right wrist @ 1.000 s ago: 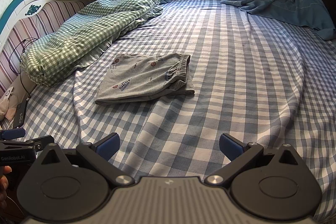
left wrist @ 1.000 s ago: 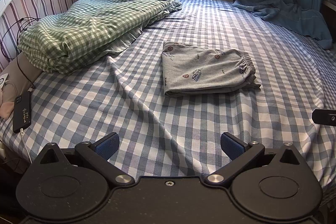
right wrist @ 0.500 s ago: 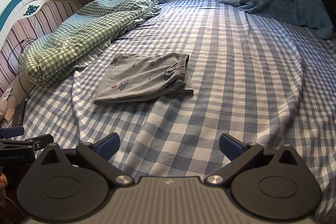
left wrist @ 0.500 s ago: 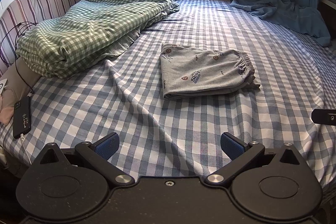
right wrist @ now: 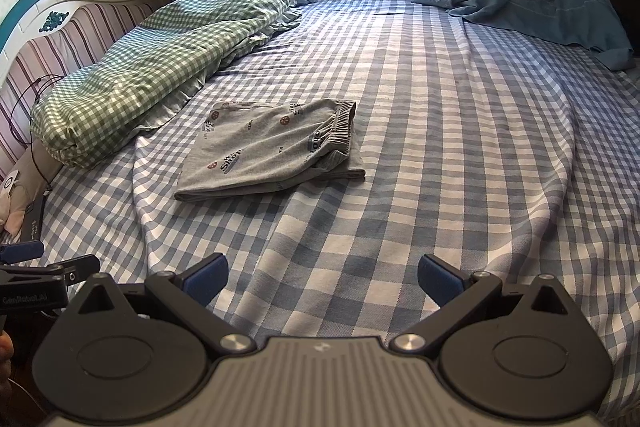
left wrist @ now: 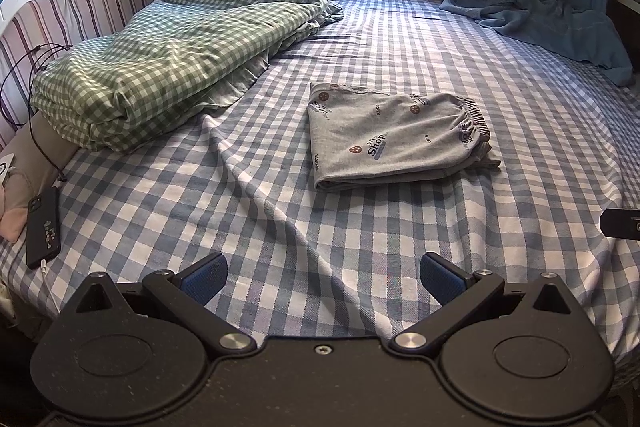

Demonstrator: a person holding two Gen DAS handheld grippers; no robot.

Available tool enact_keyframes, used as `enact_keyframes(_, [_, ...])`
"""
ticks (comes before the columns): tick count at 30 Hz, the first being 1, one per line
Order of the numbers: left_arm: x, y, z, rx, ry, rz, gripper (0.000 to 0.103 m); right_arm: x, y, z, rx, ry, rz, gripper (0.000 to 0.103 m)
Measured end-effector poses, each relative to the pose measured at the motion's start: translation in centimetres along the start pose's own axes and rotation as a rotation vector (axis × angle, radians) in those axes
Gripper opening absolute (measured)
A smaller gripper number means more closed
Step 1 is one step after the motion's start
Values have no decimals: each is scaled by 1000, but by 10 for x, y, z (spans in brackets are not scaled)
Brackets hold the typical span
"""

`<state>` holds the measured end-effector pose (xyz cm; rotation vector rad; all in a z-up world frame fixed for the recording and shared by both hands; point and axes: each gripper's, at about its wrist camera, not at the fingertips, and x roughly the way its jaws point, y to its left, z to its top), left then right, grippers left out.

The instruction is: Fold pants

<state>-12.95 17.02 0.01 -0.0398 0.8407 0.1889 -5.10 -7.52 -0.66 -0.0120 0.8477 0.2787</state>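
The grey printed pants [left wrist: 394, 139] lie folded on the blue checked bedsheet [left wrist: 280, 227], right of the green gingham duvet [left wrist: 172, 51]. The left gripper [left wrist: 322, 277] and right gripper [right wrist: 322, 277] hover near the bed's edge, well apart from the pants, jaws spread wide and holding nothing.

Your left gripper [left wrist: 322, 273] drifts only a little. Seen from it, the black slab-shaped phone [left wrist: 43, 227] lying far to the left of the tongs slides lower, closer to the left finger's level than a second ago. The striped, teal-trimmed headboard [left wrist: 60, 11] beyond it also sinks slightly. Your right gripper [right wrist: 322, 273] eases a touch to the right. From there, the folded grey printed cotton pants [right wrist: 268, 151], ahead and left of its fingers, edge further left, the near folded corner most of all.
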Motion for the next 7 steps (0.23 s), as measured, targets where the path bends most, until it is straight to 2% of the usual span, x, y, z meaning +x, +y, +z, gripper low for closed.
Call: enact_keyframes(7, [1,-4,1,6,0,-8,102,2,-2,1,4,3,-1,103])
